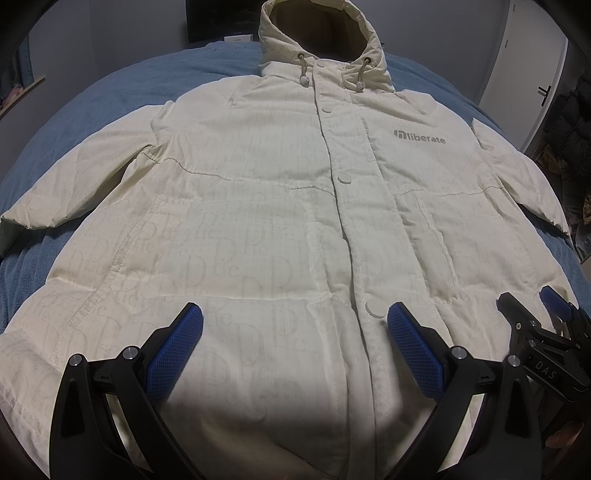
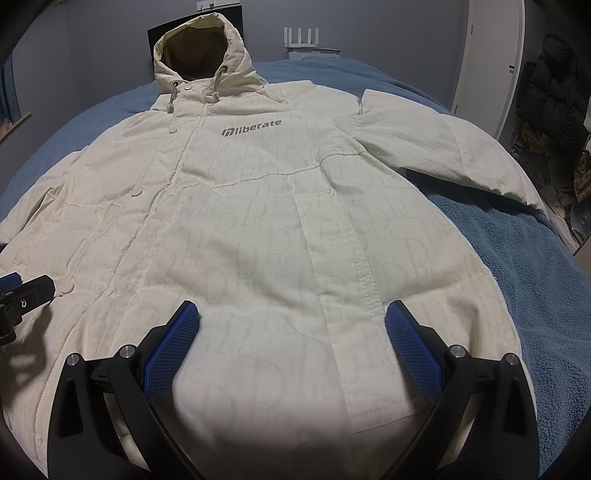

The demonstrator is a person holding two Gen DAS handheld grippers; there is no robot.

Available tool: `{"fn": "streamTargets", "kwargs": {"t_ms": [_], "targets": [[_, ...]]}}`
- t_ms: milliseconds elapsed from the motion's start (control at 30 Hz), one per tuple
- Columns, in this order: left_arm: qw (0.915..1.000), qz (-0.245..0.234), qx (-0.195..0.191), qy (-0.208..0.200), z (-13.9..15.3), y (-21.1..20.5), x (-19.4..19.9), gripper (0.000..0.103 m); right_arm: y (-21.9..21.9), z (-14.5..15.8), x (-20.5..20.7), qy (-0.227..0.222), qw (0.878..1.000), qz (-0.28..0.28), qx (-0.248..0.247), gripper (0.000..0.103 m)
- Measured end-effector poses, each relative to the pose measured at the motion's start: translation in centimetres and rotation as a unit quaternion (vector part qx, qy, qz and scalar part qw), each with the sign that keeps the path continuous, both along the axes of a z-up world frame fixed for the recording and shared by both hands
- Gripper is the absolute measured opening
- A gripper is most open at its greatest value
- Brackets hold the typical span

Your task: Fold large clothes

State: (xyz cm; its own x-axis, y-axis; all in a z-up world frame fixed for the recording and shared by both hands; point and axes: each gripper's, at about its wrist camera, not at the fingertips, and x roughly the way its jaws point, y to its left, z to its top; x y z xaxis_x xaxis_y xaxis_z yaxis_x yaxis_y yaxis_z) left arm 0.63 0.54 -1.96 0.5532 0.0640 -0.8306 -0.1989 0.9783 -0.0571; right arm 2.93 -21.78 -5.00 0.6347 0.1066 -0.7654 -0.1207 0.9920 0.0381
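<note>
A large cream hooded jacket with a grey "liberate" logo lies flat, front up and buttoned, on a blue blanket. Its hood points away and both sleeves are spread out. My left gripper is open and empty, hovering over the lower hem near the button placket. My right gripper is open and empty over the hem's right side; the jacket fills that view, its right sleeve lying outward. The right gripper also shows in the left wrist view, and the left gripper in the right wrist view.
The blue blanket covers the bed around the jacket. A dark screen and a white router stand beyond the hood. A white door and a pile of dark clothes are at the right.
</note>
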Motion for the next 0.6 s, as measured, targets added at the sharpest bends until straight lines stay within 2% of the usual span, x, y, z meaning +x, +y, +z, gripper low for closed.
{"fn": "streamTargets", "kwargs": {"t_ms": [433, 600], "targets": [[1.0, 0.0, 0.0, 0.001, 0.0, 0.0, 0.0, 0.097, -0.1, -0.3, -0.4, -0.006, 1.0, -0.003, 0.012, 0.097], [1.0, -0.001, -0.003, -0.008, 0.7, 0.0, -0.3, 0.097, -0.9, 1.6, -0.6, -0.012, 1.0, -0.007, 0.028, 0.097]]}}
